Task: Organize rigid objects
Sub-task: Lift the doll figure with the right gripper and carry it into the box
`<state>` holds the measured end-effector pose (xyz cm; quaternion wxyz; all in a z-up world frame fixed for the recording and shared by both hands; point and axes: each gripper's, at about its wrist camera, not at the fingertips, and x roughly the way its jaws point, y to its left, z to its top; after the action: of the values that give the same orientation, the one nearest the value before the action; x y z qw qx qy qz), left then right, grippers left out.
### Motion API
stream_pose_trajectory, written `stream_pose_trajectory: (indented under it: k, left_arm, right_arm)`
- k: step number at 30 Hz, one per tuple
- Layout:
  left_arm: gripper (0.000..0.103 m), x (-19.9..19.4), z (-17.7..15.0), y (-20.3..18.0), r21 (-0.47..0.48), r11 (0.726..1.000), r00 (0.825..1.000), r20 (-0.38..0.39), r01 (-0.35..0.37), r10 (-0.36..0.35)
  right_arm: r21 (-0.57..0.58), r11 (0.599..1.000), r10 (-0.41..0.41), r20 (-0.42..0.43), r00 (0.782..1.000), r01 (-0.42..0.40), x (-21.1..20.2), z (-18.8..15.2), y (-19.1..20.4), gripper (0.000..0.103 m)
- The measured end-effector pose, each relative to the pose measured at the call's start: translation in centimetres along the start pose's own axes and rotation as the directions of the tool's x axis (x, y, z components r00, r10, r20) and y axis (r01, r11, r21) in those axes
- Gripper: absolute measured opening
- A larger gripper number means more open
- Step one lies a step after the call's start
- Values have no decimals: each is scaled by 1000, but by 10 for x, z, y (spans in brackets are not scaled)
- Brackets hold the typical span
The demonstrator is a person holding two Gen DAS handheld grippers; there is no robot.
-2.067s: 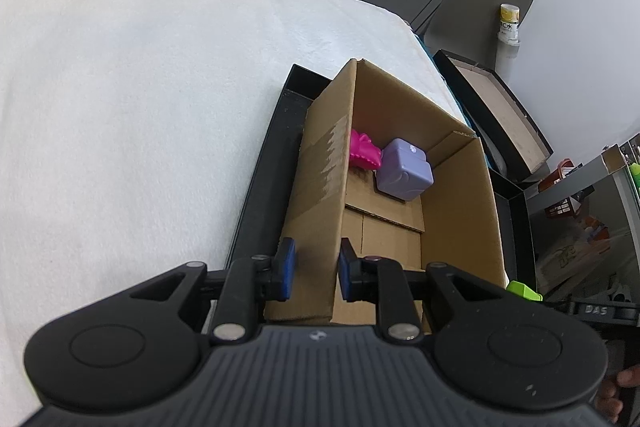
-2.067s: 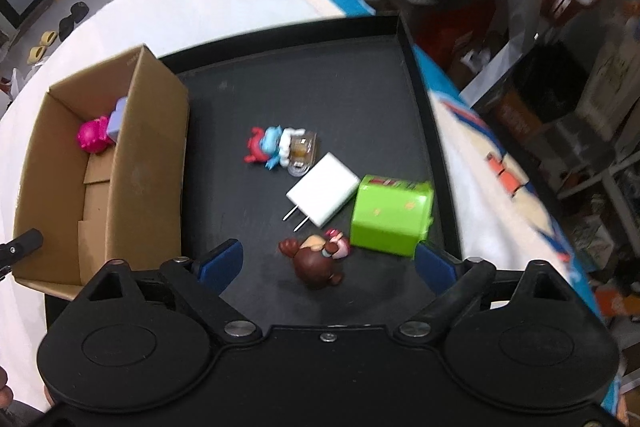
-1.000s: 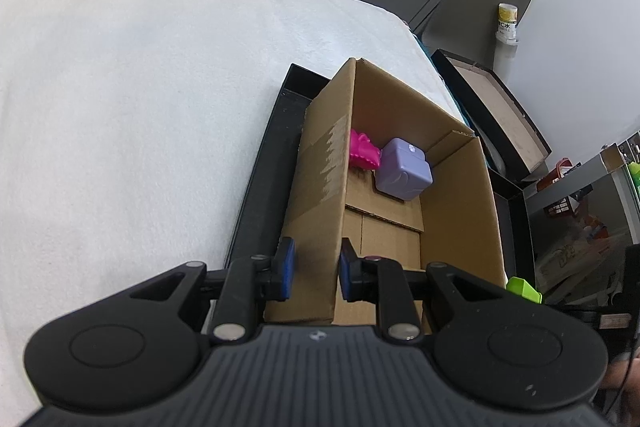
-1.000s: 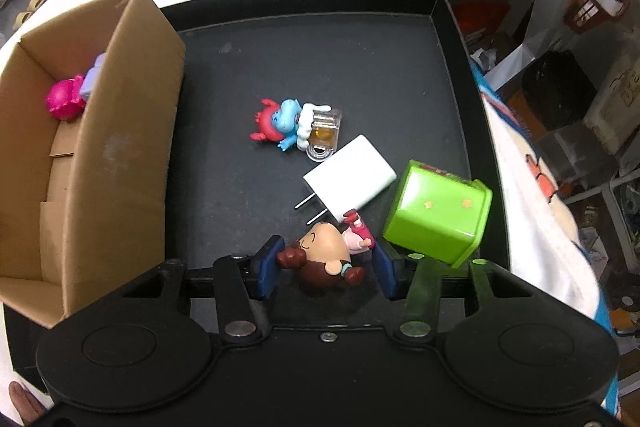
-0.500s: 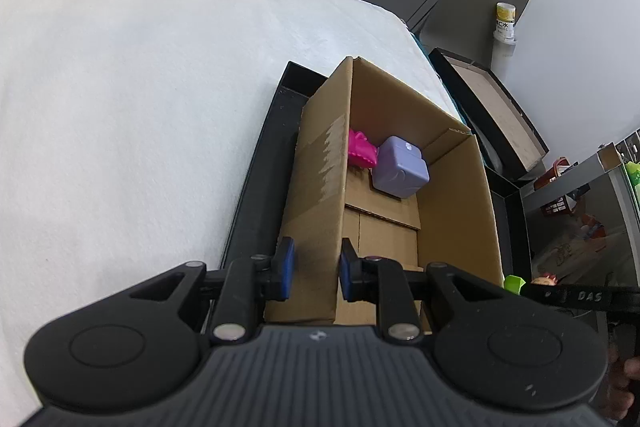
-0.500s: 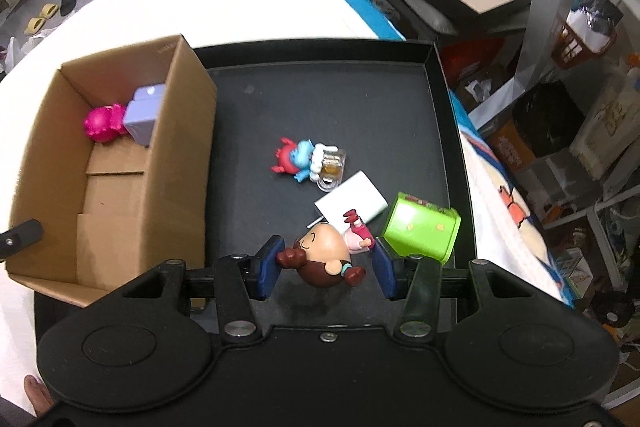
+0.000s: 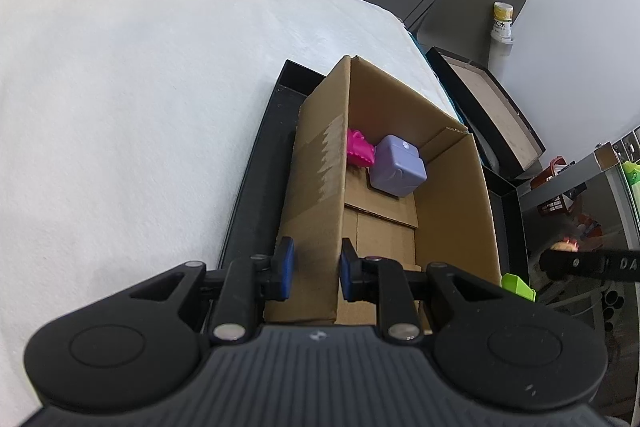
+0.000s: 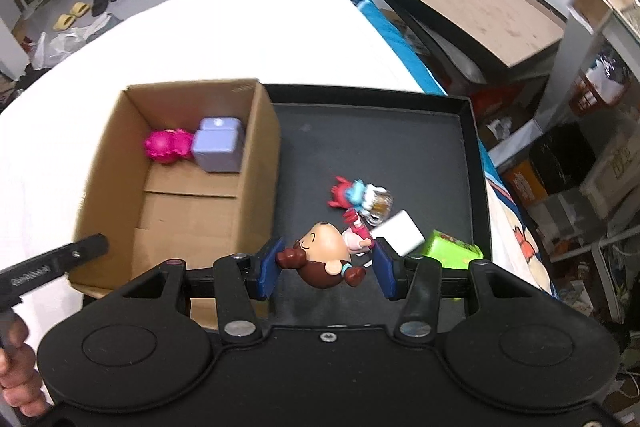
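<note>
The right gripper has its fingers clamped on the small brown-headed toy figurine with a pink body, held above the shallow black tray, while the left gripper has its fingers pinched together on the near wall of the open brown cardboard box. A good next move would carry the figurine over the box rim and release low over the bare floor flaps (clear of the magenta plastic toy and the lilac plastic cube at the far end), with the left grip holding the box steady. On the tray lie a blue-and-red figurine, a white charger block and a lime-green box. The tray rests on a white-covered bed; shoes lie on the grey floor beyond.
</note>
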<state>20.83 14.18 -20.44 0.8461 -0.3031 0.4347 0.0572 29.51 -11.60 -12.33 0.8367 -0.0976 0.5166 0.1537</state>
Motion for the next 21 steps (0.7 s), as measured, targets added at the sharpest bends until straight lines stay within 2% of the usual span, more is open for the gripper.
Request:
stream_pose_trajectory:
  k: [13, 21]
  left_arm:
    - [22, 0, 0, 4, -4, 1000, 1000, -4, 15, -16]
    - [22, 0, 0, 5, -8, 1000, 1000, -3, 17, -17]
  right_arm:
    - [-42, 999, 25, 34, 999, -23, -8, 26, 37, 47]
    - [-62, 995, 75, 38, 996, -73, -6, 36, 66, 47]
